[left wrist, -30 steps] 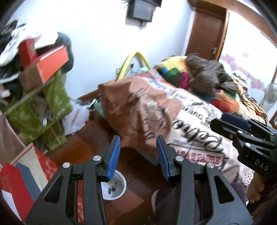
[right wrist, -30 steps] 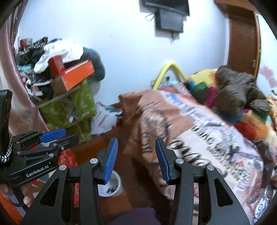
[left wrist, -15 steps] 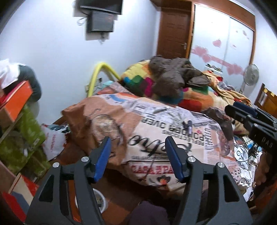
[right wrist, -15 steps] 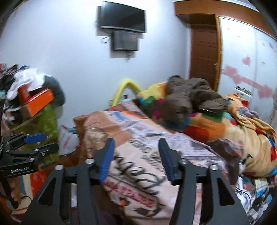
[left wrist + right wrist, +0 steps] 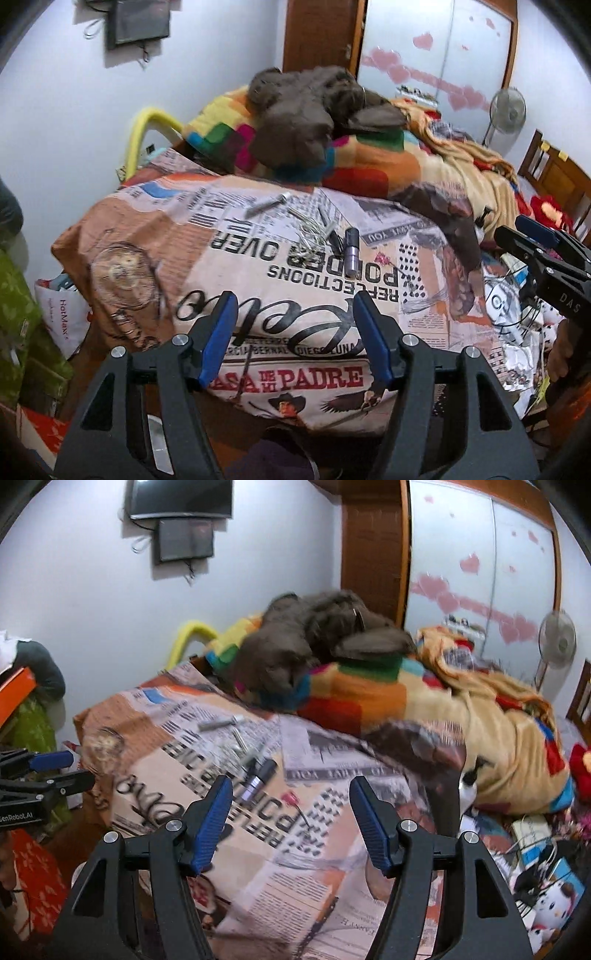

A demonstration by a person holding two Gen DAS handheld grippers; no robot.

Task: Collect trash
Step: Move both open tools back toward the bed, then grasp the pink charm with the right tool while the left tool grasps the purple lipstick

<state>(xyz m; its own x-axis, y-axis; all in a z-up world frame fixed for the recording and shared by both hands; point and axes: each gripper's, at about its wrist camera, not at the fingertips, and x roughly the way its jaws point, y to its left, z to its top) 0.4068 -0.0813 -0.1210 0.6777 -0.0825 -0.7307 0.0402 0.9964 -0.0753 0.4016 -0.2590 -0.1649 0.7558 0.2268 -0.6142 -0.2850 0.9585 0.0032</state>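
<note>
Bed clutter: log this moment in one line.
left hand-held gripper: open, empty, just widened | right hand-held gripper: open, empty, just widened | small tubes on printed bedcover: untouched

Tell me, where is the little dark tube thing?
The dark tube lies on the printed bedcover, centre of the left wrist view, beside thin metal bits.

We are seeing small tubes [image 5: 351, 248] lying on the bed [image 5: 258, 295], a heaped blanket [image 5: 369, 162] sitting behind them, a fan [image 5: 508, 110] standing right.
</note>
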